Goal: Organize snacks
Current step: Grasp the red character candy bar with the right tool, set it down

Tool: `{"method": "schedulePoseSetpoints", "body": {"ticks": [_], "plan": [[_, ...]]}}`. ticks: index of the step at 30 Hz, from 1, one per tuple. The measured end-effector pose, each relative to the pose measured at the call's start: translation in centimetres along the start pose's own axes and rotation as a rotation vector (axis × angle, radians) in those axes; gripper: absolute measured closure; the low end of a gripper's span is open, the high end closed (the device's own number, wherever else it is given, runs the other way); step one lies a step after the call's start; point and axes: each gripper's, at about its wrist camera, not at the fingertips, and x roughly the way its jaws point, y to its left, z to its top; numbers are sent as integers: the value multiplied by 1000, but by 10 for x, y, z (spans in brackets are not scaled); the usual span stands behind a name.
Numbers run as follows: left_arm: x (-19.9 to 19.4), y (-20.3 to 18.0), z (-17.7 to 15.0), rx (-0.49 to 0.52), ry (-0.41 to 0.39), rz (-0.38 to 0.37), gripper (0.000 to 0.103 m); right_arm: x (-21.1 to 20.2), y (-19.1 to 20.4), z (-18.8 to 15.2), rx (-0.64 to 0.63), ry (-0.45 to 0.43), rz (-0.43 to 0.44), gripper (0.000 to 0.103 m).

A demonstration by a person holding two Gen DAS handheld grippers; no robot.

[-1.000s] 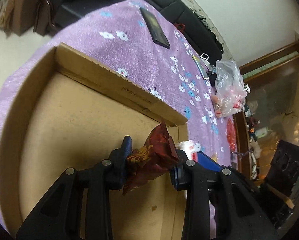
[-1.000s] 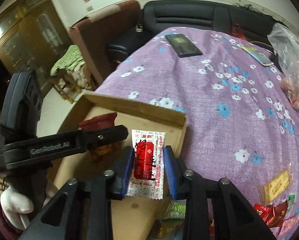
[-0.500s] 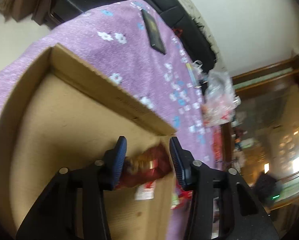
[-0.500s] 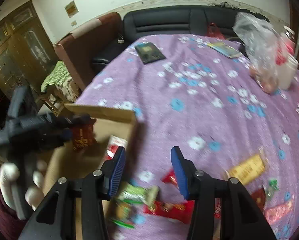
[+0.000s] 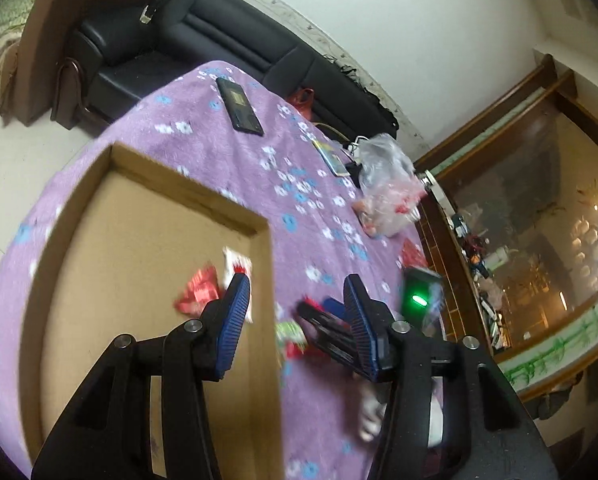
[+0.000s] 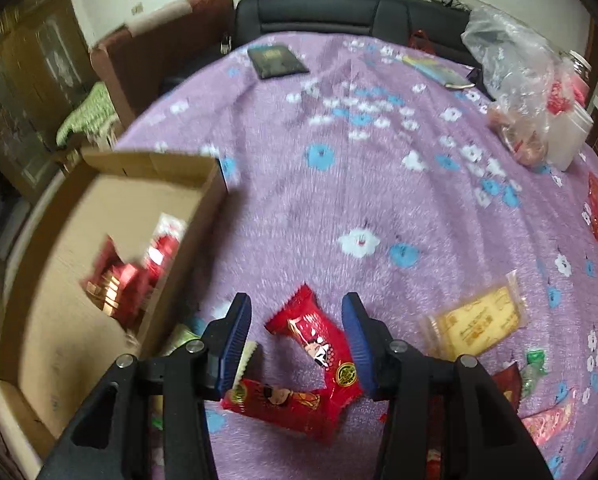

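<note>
The cardboard box [image 5: 187, 190] lies on the purple flowered cloth, with a red packet [image 5: 197, 294] and a white packet [image 5: 237, 262] on its floor. My left gripper [image 5: 296, 280] hovers over the box's right wall. Its jaws are opening and hold nothing. In the right wrist view the box [image 6: 155, 160] is at the left with the red packets [image 6: 123, 276] inside. My right gripper [image 6: 297, 300] points down at the cloth, jaws closing. A red snack packet [image 6: 319, 344] lies between the pads, which do not press it. Another red packet [image 6: 283, 404] lies under it.
A yellow packet [image 6: 475, 320], green sweets [image 6: 533, 368] and more red wrappers lie to the right. At the far side are a dark flat case [image 6: 277, 62], a phone [image 6: 439, 72], a clear plastic bag [image 6: 515, 92] and a white jar [image 6: 567, 136]. A black sofa stands behind.
The left gripper let the dark red packet drop into the box, rose and swung right. The right gripper left its white packet in the box and moved right over a red packet.
</note>
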Motion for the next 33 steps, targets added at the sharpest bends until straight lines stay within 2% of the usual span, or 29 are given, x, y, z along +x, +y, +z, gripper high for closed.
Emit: {"method": "schedulePoseSetpoints", "body": {"ticks": [1, 3, 8, 11, 16, 18, 22, 25, 28, 31, 33], "plan": [[-1, -3, -8, -1, 2, -4, 54, 4, 3, -3, -26, 15, -19, 63], [-1, -10, -22, 17, 9, 1, 54, 0, 7, -15, -68, 11, -32, 66], [15, -28, -47, 58, 57, -5, 54, -28, 2, -70, -121, 57, 81, 70], [31, -36, -60, 39, 111, -3, 54, -48, -24, -105, -88, 54, 120, 70], [51, -64, -91, 97, 171, -9, 54, -72, -78, -142, 12, -9, 76, 70], [69, -79, -106, 147, 198, 34, 54, -79, -97, -151, 71, -46, 94, 70], [100, -93, -120, 224, 205, 178, 54, -80, -120, -166, 128, -171, 211, 69], [118, -96, -127, 287, 192, 292, 54, -80, -120, -165, 143, -173, 219, 70], [136, -94, -130, 343, 194, 338, 54, -81, -117, -164, 126, -173, 205, 68], [144, -97, -134, 404, 161, 370, 54, -81, -118, -164, 132, -172, 217, 68], [148, -99, -135, 424, 150, 377, 54, -80, -118, -164, 131, -172, 223, 63]]}}
